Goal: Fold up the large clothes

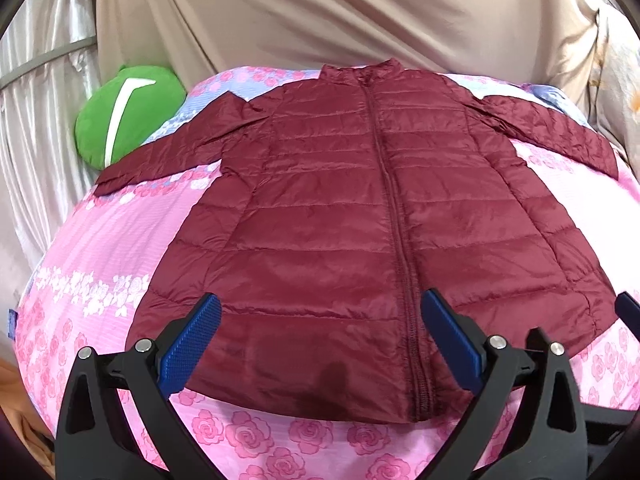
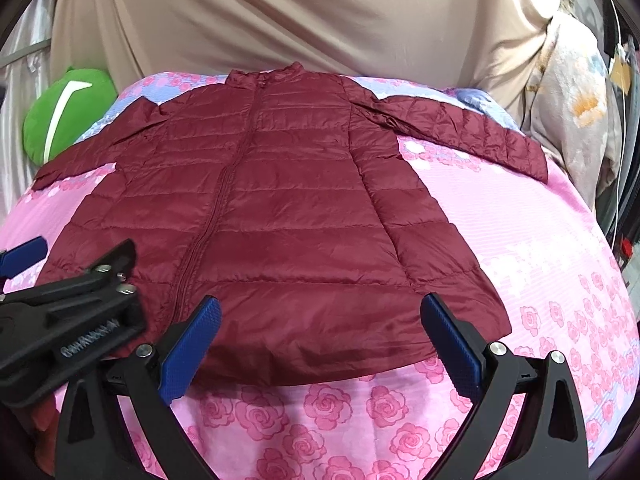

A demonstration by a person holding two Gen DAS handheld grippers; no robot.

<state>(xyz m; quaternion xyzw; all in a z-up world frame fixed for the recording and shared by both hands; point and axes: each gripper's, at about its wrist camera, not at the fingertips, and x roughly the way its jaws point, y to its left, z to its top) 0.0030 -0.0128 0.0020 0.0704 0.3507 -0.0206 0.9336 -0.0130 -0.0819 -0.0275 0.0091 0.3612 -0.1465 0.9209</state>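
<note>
A maroon quilted puffer jacket [image 1: 352, 216] [image 2: 280, 216] lies flat and zipped on a pink rose-print bedsheet [image 1: 100, 248] [image 2: 540, 248], collar at the far side, both sleeves spread outward. My left gripper [image 1: 320, 320] hovers open above the jacket's near hem, its blue pads [image 1: 192, 344] wide apart with nothing between them. My right gripper [image 2: 320, 320] is also open, above the hem to the right of the zipper. The left gripper's black body [image 2: 68, 320] shows at the left of the right wrist view. A blue tip of the right gripper [image 1: 628, 308] shows at the left wrist view's right edge.
A green plush cushion [image 1: 128, 116] [image 2: 64, 116] sits at the far left by the left sleeve. Beige cloth [image 1: 340, 12] hangs behind the bed. Pale curtain hangs at left, a floral fabric [image 2: 576, 112] and cables at far right.
</note>
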